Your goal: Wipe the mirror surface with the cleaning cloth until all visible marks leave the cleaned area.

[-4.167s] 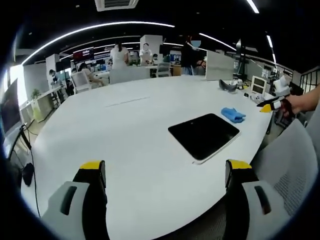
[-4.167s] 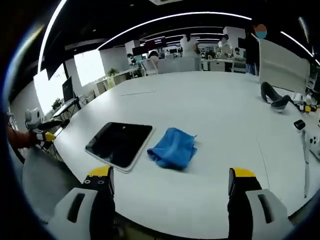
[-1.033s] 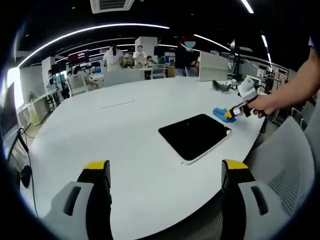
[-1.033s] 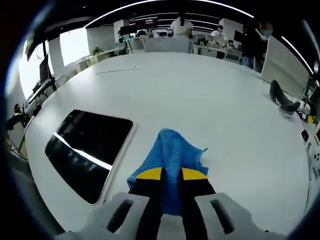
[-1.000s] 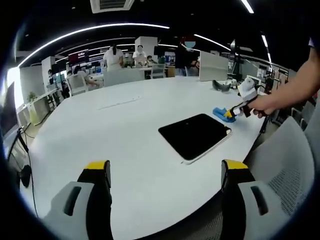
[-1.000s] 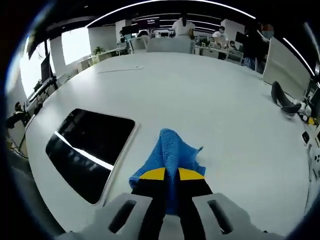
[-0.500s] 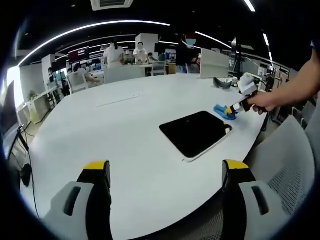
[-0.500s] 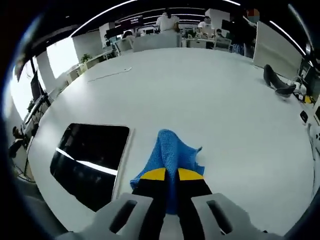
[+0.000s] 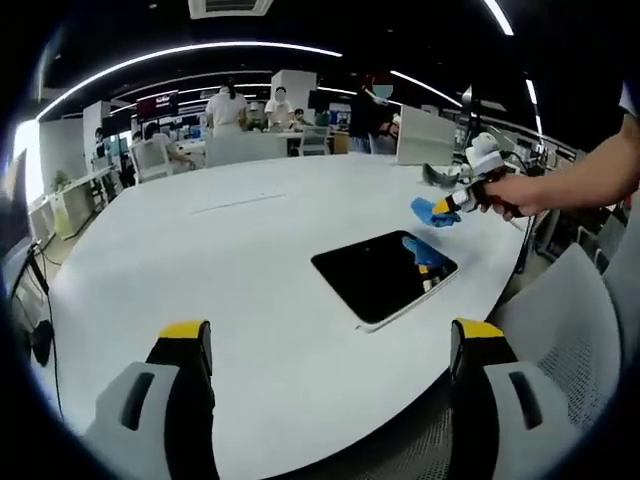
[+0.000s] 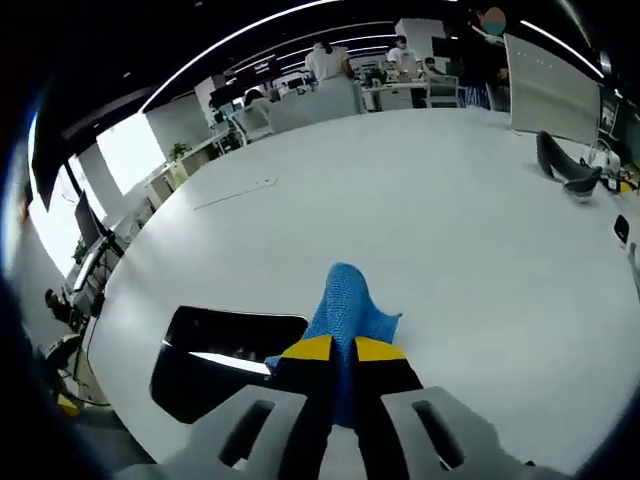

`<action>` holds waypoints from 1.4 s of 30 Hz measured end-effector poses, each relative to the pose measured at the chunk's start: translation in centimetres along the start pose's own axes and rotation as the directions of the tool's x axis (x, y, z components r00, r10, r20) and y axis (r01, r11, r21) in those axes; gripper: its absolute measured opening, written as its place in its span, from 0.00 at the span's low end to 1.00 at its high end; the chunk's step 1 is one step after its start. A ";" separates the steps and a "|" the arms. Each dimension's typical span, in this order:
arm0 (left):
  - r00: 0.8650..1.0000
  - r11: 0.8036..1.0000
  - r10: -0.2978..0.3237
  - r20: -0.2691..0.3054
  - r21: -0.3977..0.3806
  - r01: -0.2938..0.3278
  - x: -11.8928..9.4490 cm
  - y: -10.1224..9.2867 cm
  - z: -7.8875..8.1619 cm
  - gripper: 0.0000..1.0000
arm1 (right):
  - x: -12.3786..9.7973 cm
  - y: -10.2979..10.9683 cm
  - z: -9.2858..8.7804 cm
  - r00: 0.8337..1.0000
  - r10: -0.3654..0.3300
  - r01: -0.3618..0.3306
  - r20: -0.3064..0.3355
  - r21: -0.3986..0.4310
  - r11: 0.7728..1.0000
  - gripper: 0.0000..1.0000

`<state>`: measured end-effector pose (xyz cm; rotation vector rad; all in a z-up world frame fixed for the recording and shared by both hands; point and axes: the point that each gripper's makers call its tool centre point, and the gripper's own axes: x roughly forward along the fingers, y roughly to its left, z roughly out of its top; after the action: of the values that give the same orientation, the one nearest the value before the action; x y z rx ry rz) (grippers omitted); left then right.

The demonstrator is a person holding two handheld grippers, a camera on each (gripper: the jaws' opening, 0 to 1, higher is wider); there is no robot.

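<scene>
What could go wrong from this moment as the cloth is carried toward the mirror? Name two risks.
1. The right gripper pinches only one end of the blue knitted cleaning cloth; the hanging part may bunch up or slip out during wiping.
2. The dark rectangular mirror lies near the edge of the white table, and the left gripper is open and away from it, so wiping pressure might push it off.

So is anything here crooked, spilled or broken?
Nothing stands out. The mirror lies flat on the white table, angled to its edge, and the right gripper holds the blue cloth raised beside it.
</scene>
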<state>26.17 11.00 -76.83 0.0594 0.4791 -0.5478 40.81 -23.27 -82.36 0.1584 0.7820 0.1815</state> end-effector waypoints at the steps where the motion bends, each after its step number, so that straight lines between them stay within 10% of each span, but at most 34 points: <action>1: 1.000 1.000 -0.001 0.002 0.000 0.001 0.0 0.0 0.0 0.99 | 0.3 0.3 0.0 1.000 0.004 -0.004 -0.001 -0.005 1.000 0.00; 25: 0.999 1.000 -0.024 -0.034 0.013 0.024 0.1 -1.0 -0.8 0.98 | 4.3 3.7 -2.5 0.997 -0.002 -0.003 -0.074 -0.065 0.998 0.00; 42: 0.998 0.999 -0.031 -0.049 0.007 0.032 0.3 -1.0 -1.1 0.98 | 6.4 9.9 -2.3 0.994 0.058 -0.065 -0.088 -0.083 0.994 0.00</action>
<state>25.38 10.21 -77.86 0.0730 0.5260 -0.5801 42.58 -12.01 -86.29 0.0941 0.8539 0.2810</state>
